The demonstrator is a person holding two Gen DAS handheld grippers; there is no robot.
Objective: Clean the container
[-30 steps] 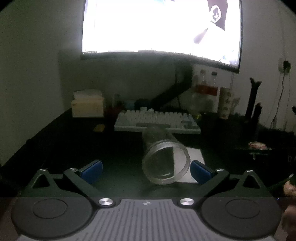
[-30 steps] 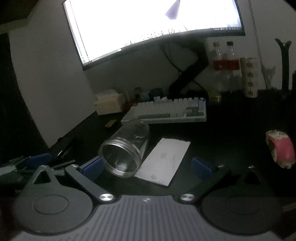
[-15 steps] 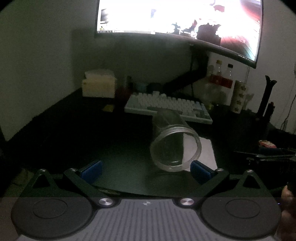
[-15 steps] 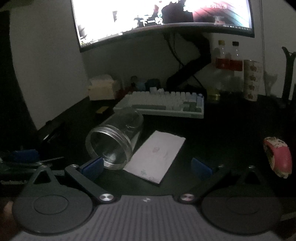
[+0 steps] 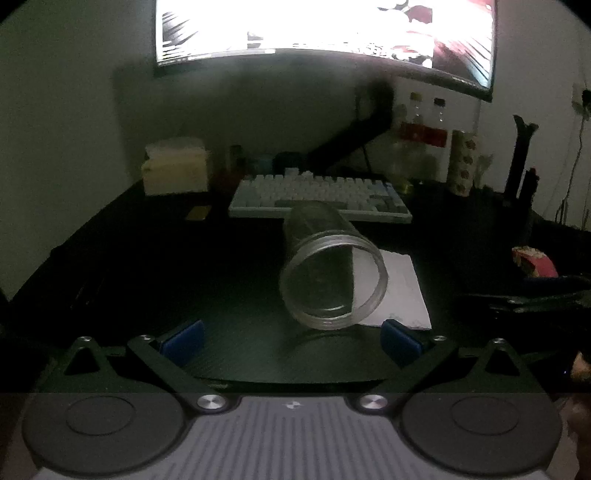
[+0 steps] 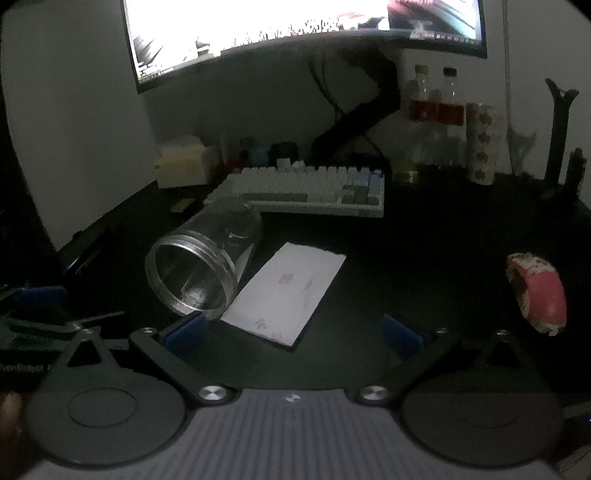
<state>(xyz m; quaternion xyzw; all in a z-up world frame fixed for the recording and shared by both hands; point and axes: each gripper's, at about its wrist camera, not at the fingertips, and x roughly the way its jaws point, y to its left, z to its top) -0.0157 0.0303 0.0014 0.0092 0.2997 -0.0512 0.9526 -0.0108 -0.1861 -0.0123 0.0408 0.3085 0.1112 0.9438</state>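
Observation:
A clear glass jar (image 5: 328,266) lies on its side on the dark desk, mouth toward me, without a lid. A white wipe (image 5: 399,291) lies flat just right of it. My left gripper (image 5: 291,338) is open, the jar's mouth just beyond its blue fingertips, nearer the right one. In the right wrist view the jar (image 6: 199,266) lies at the left, near the left fingertip of my open right gripper (image 6: 293,332). The wipe (image 6: 288,291) lies beyond the gap between its fingers. Neither gripper holds anything.
A white keyboard (image 5: 317,199) sits behind the jar under a bright monitor (image 5: 325,29). A pale box (image 5: 175,171) stands back left, bottles (image 6: 436,107) and a patterned can (image 6: 480,144) back right. A pink and white object (image 6: 535,291) lies at the right.
Both cameras have shifted a little, and the jar and wipe now appear slightly farther from the fingertips. The jar and wipe have not moved on the desk. The monitor picture has changed.

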